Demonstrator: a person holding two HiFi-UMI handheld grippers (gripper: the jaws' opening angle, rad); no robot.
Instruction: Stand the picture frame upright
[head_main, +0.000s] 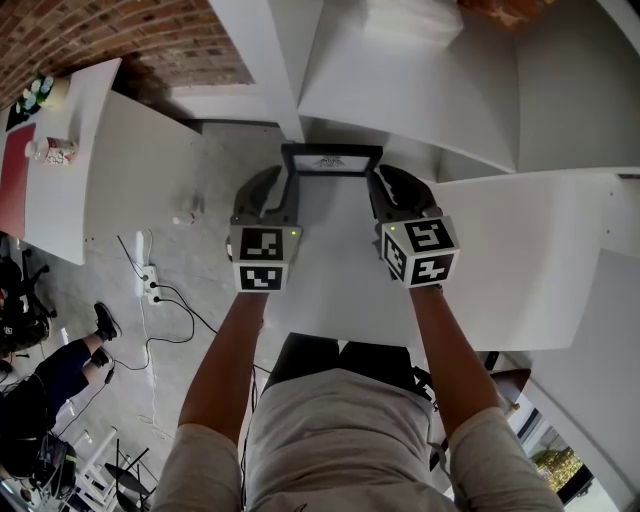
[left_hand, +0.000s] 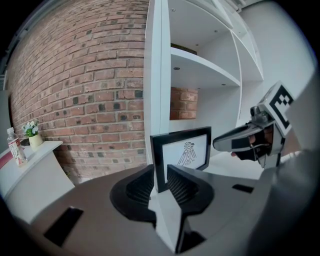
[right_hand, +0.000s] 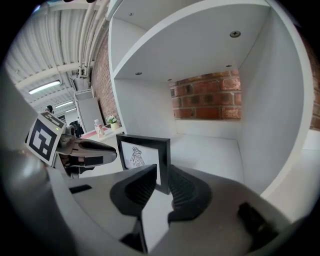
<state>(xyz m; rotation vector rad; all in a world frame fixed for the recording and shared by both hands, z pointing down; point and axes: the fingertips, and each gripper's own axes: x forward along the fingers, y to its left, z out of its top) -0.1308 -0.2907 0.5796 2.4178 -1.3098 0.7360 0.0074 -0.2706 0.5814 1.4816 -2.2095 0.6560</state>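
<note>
The picture frame (head_main: 332, 160) stands upright on the white shelf (head_main: 330, 285), just ahead of both grippers and spanning the gap between them, its printed face turned back toward the person. The left gripper (head_main: 289, 180) has the frame's left edge between its jaws. From the left gripper view (left_hand: 161, 172) the jaws stand slightly wider than that edge, flanking it rather than squeezing, so I'd call it let go. The right gripper (head_main: 379, 182) sits at the opposite end. In its own view (right_hand: 163, 176) the frame's (right_hand: 142, 155) right edge runs down between the ribbed pads, which lie close against both sides, pinching it. Both grippers slope downward toward the frame's bottom corners.
</note>
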